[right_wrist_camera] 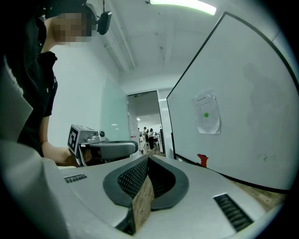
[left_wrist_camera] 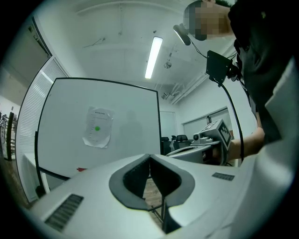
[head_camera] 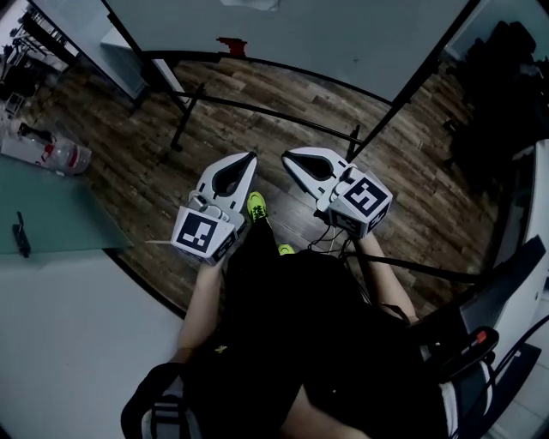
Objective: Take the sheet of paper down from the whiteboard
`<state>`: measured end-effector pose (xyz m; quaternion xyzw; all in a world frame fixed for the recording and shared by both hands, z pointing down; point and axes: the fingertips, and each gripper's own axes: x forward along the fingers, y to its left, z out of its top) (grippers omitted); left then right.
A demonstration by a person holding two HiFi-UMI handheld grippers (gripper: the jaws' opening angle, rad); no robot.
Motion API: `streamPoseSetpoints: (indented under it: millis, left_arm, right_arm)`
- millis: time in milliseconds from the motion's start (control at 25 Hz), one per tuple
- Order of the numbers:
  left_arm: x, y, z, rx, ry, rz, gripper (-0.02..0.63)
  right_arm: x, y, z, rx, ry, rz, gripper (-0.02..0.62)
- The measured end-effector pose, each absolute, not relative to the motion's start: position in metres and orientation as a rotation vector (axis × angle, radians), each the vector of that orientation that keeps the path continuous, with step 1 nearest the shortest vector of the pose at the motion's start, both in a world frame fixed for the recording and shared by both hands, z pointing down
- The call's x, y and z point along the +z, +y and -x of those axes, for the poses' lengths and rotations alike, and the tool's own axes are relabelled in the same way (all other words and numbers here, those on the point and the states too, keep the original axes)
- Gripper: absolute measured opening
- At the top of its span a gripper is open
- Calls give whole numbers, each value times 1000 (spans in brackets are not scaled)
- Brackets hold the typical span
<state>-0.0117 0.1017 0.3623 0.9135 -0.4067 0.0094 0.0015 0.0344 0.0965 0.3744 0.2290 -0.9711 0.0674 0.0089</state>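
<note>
The sheet of paper (left_wrist_camera: 98,127), white with a green dot, hangs on the whiteboard (left_wrist_camera: 65,116) some way ahead of both grippers. It also shows in the right gripper view as the paper (right_wrist_camera: 207,113), and at the top edge of the head view as the paper (head_camera: 249,3). My left gripper (head_camera: 252,158) and right gripper (head_camera: 286,158) are held side by side, pointing level at the board. The jaws of each are closed together with nothing between them. Neither gripper touches the board or the sheet.
A small red object (right_wrist_camera: 202,160) sits at the whiteboard's lower edge. The board's black stand legs (head_camera: 184,120) rest on the wooden floor in front of me. At the left is a table (head_camera: 60,214) with a plastic bottle (head_camera: 47,153). Dark chairs (head_camera: 497,94) stand at the right.
</note>
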Motion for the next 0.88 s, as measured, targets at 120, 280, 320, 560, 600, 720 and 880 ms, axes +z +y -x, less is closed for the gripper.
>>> streamPoseSetpoints:
  millis: [120,280,320,560,600,720,880]
  left_arm:
    - [364,91,11,35,-1253,-2864,18]
    - [362,66,15,24,-1241,-2871,18]
    - [360,60,16,19,-1242,-2874,18]
    - [350,28,27,-1,-1235,-2886,18]
    - [349,22,30,0,-1229,-2890,18]
    - [349,4,34,-2,-1214,-2894,18]
    - [348,-19,38,-6,-1189,-2901,18]
  right_arm:
    - [376,85,-33,212,-3024,-722,0]
    - [373,63,-28,204,-3027,-728,0]
    - [372,57,-26,202,-3027,-727,0]
    - [363,25,-11,200,-3027,-735,0]
    - [362,20,-8,201,-3027,-739,0]
    - [362,3,-3,207,-3019,-758,0]
    - [363,-18,0,215,-3004,-785,0]
